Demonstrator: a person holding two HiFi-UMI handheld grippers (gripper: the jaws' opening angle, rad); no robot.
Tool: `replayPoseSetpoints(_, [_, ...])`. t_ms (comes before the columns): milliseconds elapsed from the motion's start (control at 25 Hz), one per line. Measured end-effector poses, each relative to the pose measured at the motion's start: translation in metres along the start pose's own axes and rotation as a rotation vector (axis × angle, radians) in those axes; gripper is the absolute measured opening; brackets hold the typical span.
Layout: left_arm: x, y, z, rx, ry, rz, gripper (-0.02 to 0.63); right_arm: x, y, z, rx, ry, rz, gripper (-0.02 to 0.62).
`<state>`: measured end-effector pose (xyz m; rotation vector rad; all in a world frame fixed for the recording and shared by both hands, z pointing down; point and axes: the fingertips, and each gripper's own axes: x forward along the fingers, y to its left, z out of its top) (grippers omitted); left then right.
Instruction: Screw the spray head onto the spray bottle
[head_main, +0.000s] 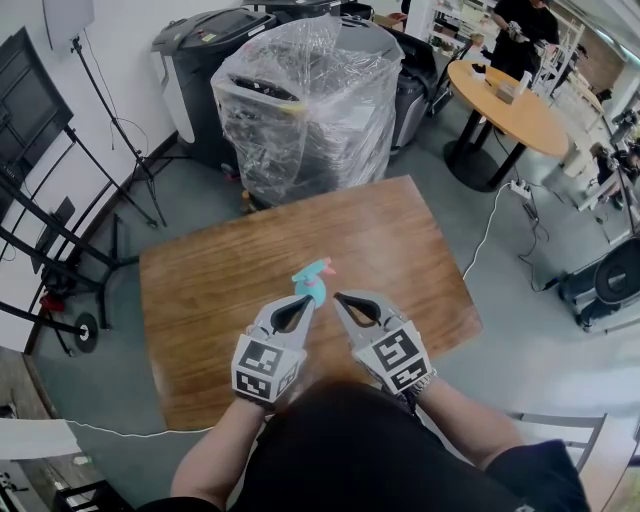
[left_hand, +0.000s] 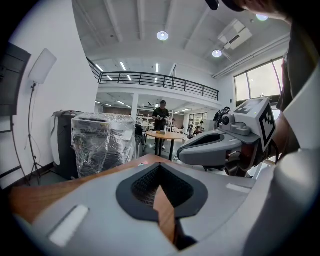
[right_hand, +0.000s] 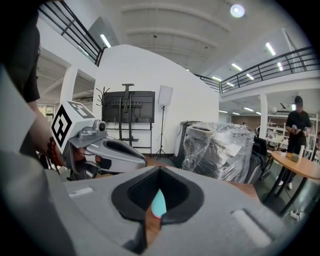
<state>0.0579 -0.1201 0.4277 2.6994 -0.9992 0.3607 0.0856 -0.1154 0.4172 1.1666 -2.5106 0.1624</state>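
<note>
A teal spray bottle with a pink nozzle (head_main: 315, 277) stands on the brown wooden table (head_main: 220, 290), near its middle. My left gripper (head_main: 309, 298) is shut and holds nothing; its tip is just in front of the bottle, at its base. My right gripper (head_main: 338, 297) is shut and empty too, a little to the right of the bottle. In the right gripper view a teal sliver of the bottle (right_hand: 159, 204) shows through the notch of the closed jaws, with the left gripper (right_hand: 107, 152) at the left. The left gripper view shows the right gripper (left_hand: 215, 145) but no bottle.
Behind the table stands a plastic-wrapped machine (head_main: 310, 100) next to dark bins (head_main: 200, 60). A round wooden table (head_main: 510, 105) with a person beside it is at the back right. Stands and a screen frame (head_main: 60, 230) line the left wall. A white cable (head_main: 490, 225) lies on the floor.
</note>
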Motion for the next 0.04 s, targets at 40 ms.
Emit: replayPoseSetpoints(40, [-0.0001, 0.0, 0.0, 0.0, 0.0, 0.0, 0.015, 0.0001, 0.0003, 0.0003, 0.0, 0.0, 0.001, -0.008])
